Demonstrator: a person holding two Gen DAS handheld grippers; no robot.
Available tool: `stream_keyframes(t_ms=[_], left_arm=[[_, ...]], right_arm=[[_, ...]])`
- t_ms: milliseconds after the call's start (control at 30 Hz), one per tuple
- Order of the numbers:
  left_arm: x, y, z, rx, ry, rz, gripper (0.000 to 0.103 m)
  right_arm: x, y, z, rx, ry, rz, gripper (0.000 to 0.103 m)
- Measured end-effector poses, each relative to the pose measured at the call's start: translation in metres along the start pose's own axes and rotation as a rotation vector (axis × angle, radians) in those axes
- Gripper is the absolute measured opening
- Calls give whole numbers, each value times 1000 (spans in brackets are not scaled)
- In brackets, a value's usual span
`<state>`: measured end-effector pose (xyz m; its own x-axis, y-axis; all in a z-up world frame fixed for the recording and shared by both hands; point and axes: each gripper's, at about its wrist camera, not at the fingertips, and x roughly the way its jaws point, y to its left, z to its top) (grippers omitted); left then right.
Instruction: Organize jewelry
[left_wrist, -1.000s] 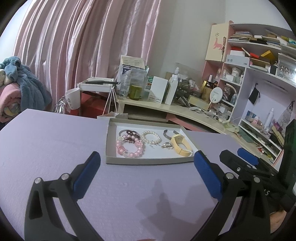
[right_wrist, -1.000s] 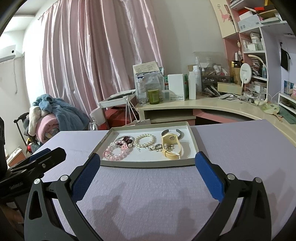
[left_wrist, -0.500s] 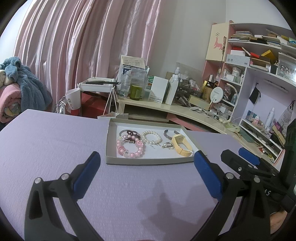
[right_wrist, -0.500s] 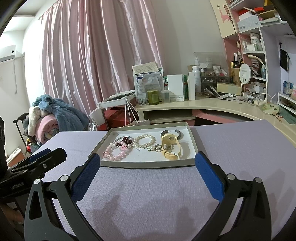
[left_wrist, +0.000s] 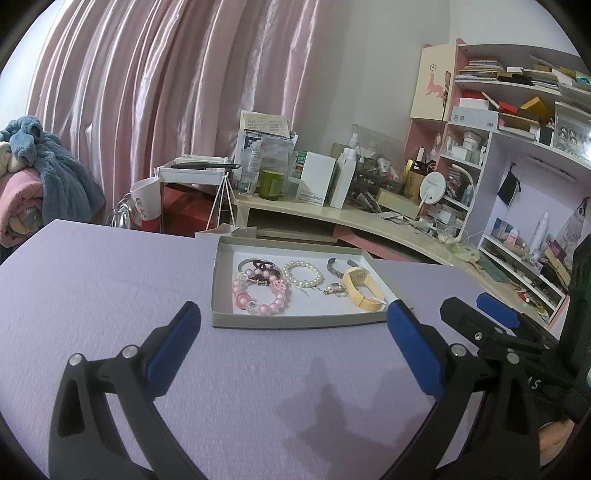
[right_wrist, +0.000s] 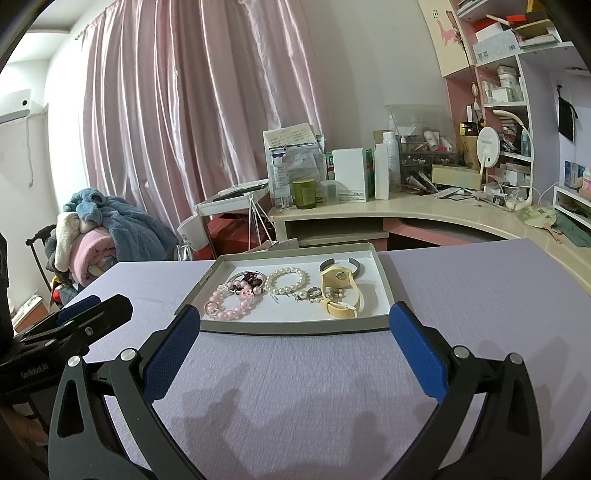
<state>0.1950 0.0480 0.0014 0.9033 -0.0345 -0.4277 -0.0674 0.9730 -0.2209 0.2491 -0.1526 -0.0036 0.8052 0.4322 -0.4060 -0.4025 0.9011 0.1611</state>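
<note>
A shallow grey tray (left_wrist: 291, 321) (right_wrist: 295, 326) sits on the lilac table and holds jewelry: a pink bead bracelet (left_wrist: 258, 297) (right_wrist: 229, 306), a white pearl bracelet (left_wrist: 303, 273) (right_wrist: 286, 280), a dark red bracelet (left_wrist: 260, 266) (right_wrist: 251, 278), a silver cuff (left_wrist: 338, 266) (right_wrist: 340, 264), a cream watch (left_wrist: 362, 288) (right_wrist: 338, 291) and small rings (right_wrist: 314, 293). My left gripper (left_wrist: 293, 332) stands open just before the tray's near edge, holding nothing. My right gripper (right_wrist: 295, 334) is open too, also at the near edge. Each gripper shows at the side of the other's view.
Beyond the table runs a curved desk (right_wrist: 424, 218) crowded with boxes and bottles, and shelves (left_wrist: 517, 147) fill the right wall. A pile of blankets (right_wrist: 99, 229) sits at the left before pink curtains. Bare lilac tabletop (left_wrist: 92, 277) surrounds the tray.
Almost nothing: both grippers stay open and hold their place, with only a slight drift of the views toward the tray.
</note>
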Motion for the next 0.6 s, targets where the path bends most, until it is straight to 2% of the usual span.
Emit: stream_keyframes(t_ms=[600], left_arm=[[1, 1, 1, 8, -16, 13, 101]], right_arm=[[0, -1, 0, 1, 1, -2, 102]])
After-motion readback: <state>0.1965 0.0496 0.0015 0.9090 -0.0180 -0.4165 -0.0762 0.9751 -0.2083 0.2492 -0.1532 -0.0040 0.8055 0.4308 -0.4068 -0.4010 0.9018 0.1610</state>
